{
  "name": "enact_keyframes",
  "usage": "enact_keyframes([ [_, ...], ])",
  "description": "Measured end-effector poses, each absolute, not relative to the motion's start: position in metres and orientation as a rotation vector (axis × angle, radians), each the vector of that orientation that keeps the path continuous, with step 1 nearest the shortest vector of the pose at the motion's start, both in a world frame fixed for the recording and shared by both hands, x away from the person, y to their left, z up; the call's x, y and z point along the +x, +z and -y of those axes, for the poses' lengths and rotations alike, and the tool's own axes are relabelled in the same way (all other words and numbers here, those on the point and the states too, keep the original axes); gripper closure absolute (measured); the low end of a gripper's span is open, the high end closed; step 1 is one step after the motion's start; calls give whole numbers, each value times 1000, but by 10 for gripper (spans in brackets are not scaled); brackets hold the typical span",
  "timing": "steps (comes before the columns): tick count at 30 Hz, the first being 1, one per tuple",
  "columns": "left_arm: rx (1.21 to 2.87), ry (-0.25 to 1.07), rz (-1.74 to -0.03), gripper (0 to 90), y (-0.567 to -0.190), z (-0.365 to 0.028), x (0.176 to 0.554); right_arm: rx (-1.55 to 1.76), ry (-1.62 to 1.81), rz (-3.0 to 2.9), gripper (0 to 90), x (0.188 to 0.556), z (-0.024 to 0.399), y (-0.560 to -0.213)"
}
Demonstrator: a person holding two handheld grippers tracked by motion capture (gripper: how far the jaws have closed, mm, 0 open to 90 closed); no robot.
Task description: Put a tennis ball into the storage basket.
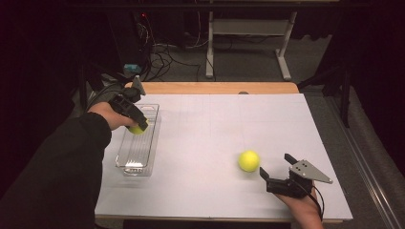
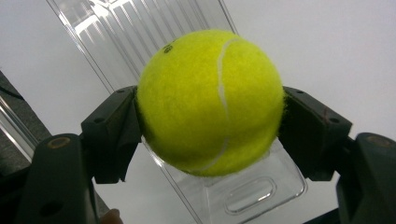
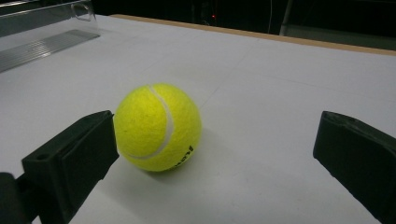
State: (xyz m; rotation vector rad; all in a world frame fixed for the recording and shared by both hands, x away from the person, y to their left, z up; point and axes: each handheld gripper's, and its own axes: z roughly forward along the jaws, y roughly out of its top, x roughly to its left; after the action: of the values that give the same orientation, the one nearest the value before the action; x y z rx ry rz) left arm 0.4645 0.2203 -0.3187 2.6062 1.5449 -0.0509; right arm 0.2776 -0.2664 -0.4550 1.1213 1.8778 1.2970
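Right tool [image 1: 273, 170] gapes beside ball [image 1: 249, 161] on table [image 1: 215, 124].

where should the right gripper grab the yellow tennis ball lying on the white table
Grip the loose yellow tennis ball across its widest middle, coming in level from the right gripper side. It is round and sits free on the white table, so an off-centre pinch would likely squirt it away.

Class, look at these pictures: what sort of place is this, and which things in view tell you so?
Probably a lab or workshop set up for recording handling tasks. A white-topped table bears just a clear plastic tray and tennis balls, a tangle of cables lies on the floor behind, and another bench frame stands beyond.
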Motion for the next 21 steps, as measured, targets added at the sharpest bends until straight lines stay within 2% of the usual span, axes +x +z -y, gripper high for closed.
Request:
enact_keyframes([
  [21, 2607, -16, -1609, 267, -339, -217, 484, 1121, 1302, -1877, 0, 278, 266, -455],
])
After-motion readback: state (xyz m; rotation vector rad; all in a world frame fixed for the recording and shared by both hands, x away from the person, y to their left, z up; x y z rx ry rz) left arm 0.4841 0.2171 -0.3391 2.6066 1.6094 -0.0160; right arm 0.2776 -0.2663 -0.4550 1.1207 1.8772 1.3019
